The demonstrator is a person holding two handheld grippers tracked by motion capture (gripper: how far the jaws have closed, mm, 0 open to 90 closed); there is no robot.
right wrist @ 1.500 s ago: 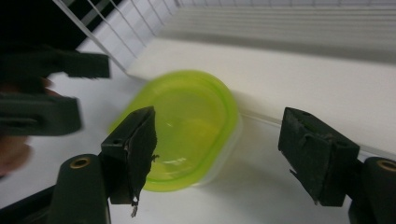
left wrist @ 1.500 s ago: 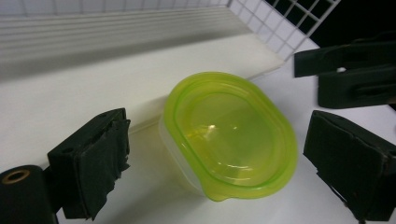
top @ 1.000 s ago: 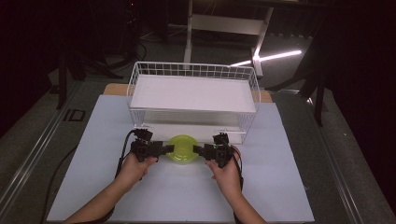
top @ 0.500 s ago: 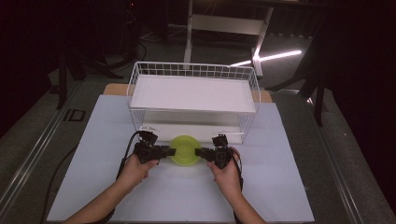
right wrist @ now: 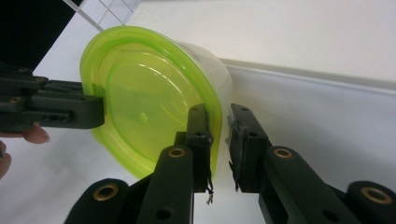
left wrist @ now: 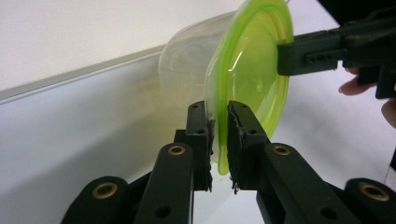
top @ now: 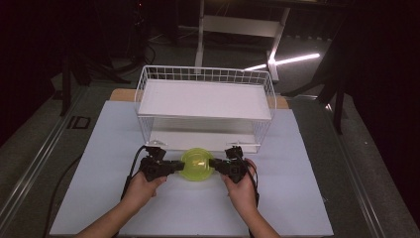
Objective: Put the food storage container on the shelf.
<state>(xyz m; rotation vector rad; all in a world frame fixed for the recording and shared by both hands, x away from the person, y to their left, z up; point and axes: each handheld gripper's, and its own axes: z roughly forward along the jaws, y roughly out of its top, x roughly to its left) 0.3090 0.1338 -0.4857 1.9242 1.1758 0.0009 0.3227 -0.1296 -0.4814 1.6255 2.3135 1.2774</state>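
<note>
A white wire rack (top: 205, 99) stands on the white table (top: 307, 198).

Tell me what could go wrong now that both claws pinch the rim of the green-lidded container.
1. Each claw, left and right, grips only the thin edge of the green lid, so the lid could pop off the clear container.
2. An uneven lift could tilt it.
3. The wire rack stands close behind; the container may hit it.

Clear tub w/ green lid (top: 197, 164), gripped both sides.

Round translucent container (left wrist: 187, 65), lime-green lid on, rim flange sits betw. left gripper (left wrist: 218, 135) jaws and opposite edge betw. right gripper (right wrist: 218, 135) jaws, both just closed on it. Looks level; prob. just off the mat, hard to tell.
</note>
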